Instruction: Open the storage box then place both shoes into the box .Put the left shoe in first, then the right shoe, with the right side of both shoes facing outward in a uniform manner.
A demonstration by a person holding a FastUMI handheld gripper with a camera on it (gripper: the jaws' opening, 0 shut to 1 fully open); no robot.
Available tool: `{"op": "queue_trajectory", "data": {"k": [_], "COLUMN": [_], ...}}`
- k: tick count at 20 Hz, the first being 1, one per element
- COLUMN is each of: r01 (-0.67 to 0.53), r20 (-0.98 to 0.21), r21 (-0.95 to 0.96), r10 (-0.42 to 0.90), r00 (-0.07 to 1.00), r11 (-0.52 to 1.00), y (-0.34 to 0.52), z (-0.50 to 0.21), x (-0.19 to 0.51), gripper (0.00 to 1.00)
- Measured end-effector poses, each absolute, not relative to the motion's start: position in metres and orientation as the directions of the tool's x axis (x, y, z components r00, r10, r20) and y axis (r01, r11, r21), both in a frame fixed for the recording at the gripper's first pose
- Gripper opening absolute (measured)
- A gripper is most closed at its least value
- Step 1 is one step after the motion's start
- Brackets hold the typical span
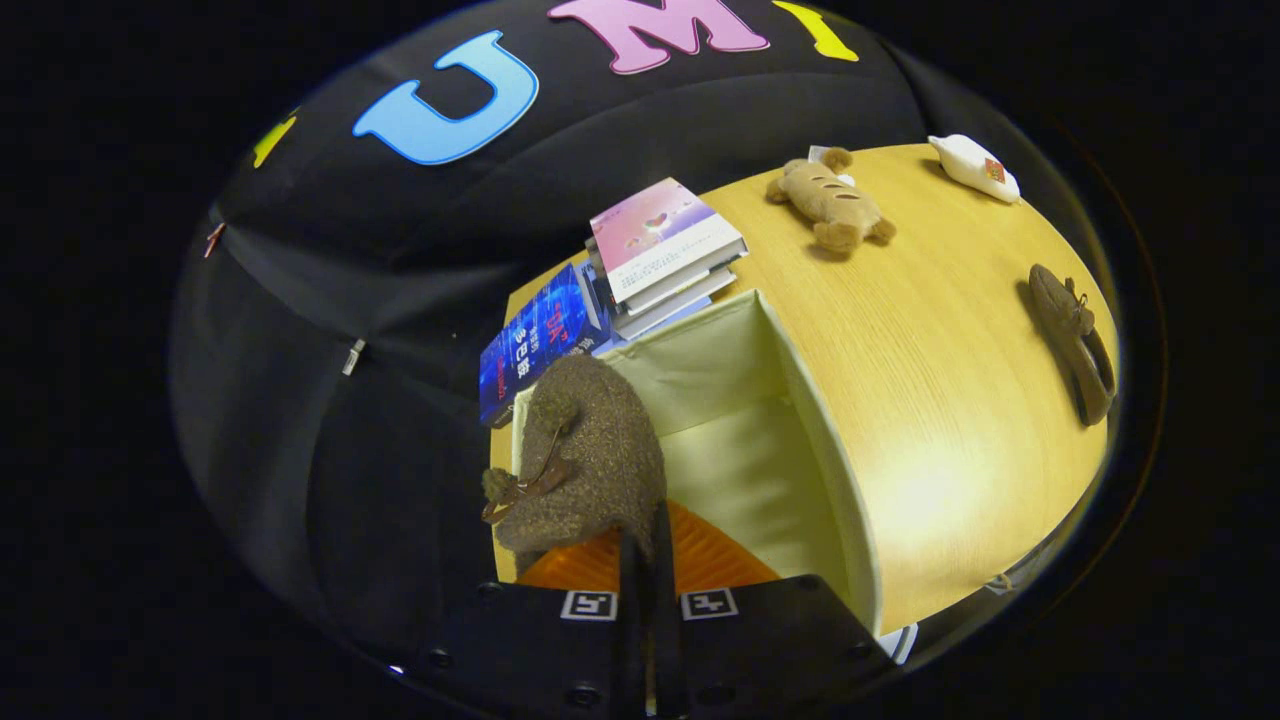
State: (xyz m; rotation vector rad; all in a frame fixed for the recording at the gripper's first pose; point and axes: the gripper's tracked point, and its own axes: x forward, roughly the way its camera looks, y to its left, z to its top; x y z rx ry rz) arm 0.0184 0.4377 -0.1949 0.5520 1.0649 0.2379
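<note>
The gripper (645,560) is pinching a brown fuzzy shoe (590,450), fingers nearly together, over the open cream storage box (800,400); the other shoe (1075,340) is lying well beside the box.

The gripper (645,545) pinches a brown fuzzy shoe (590,455) between nearly closed fingers, holding it over the open storage box (800,400). The second shoe (1075,340) lies well apart on the bench (930,400), beyond stacked books (665,250).
</note>
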Motion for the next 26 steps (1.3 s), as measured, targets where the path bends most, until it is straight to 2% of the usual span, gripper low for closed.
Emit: {"op": "queue_trajectory", "data": {"k": [2,3,11,17,21,26], "r01": [0.034,0.0,-0.27,-0.394,-0.416,-0.366], "r20": [-0.798,-0.797,-0.711,-0.633,-0.609,-0.612], "r21": [0.523,0.516,0.429,0.341,0.283,0.226], "r10": [0.475,0.48,0.506,0.519,0.497,0.424], "r00": [0.37,0.367,0.487,0.574,0.619,0.667], "r11": [0.852,0.857,0.862,0.853,0.864,0.903], "y": [0.449,0.451,0.412,0.325,0.248,0.135], "z": [-0.216,-0.217,-0.161,-0.119,-0.107,-0.119], "x": [0.0,-0.003,-0.026,-0.036,-0.034,-0.022], "gripper": [0.7,1.0,0.99,0.99,0.99,0.99]}}
